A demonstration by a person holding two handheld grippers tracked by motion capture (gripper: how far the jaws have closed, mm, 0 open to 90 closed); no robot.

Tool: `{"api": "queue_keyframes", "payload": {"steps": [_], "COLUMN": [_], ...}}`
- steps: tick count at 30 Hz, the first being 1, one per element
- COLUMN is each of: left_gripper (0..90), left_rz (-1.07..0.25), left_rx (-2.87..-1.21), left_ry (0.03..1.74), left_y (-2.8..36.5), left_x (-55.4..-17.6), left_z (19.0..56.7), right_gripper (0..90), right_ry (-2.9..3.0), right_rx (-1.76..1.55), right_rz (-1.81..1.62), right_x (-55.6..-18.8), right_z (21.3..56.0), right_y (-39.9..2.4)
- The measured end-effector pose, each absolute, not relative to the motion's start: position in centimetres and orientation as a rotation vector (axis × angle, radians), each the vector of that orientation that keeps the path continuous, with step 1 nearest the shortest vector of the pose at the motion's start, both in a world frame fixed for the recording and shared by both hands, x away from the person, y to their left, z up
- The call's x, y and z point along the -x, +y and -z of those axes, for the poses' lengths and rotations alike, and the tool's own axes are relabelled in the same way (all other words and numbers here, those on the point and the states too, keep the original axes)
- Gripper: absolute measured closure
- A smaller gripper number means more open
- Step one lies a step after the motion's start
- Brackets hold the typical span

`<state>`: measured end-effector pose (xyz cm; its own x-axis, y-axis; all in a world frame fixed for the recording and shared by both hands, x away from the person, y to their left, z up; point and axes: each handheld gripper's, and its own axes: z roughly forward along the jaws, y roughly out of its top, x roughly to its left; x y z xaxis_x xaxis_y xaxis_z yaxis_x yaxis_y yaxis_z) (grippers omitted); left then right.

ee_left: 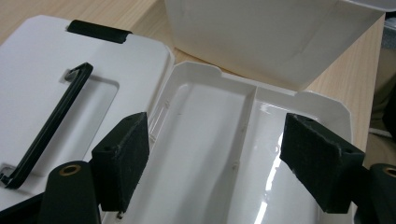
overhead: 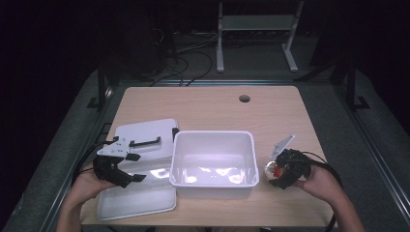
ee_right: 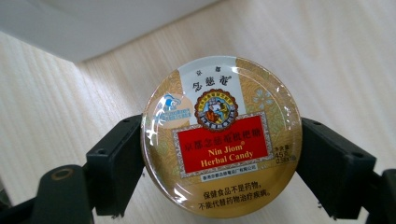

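Two grippers noted: right gripper [ee_right: 219, 163] pinches a round candy tin [ee_right: 222, 135] by its sides, just right of the white bin [overhead: 212, 181] over the table [overhead: 208, 106]; left gripper [ee_left: 215, 158], jaws spread, hovers above a divided white tray [ee_left: 219, 140] beside the lid [ee_left: 42, 88]
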<state>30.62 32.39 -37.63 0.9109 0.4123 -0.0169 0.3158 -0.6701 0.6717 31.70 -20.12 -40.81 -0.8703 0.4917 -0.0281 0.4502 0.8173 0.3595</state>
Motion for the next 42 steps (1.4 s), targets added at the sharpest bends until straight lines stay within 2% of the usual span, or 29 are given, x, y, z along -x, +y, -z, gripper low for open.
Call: {"api": "queue_keyframes", "payload": {"steps": [13, 42], "left_gripper": [18.0, 17.3], "left_rz": [-0.184, -0.183], "left_rx": [-2.326, -2.317], "left_ry": [0.539, 0.552], "left_y": [32.8, 33.3], "left_x": [-30.6, -30.5], "left_z": [37.2, 37.3], "right_gripper": [20.0, 20.0], "right_ry": [2.846, 2.878], "right_rx": [-0.693, -0.507], "right_rz": [-0.541, -0.518], "right_x": [-31.5, -31.7], "right_z": [35.7, 29.2], "right_y": [-20.2, -17.0]}}
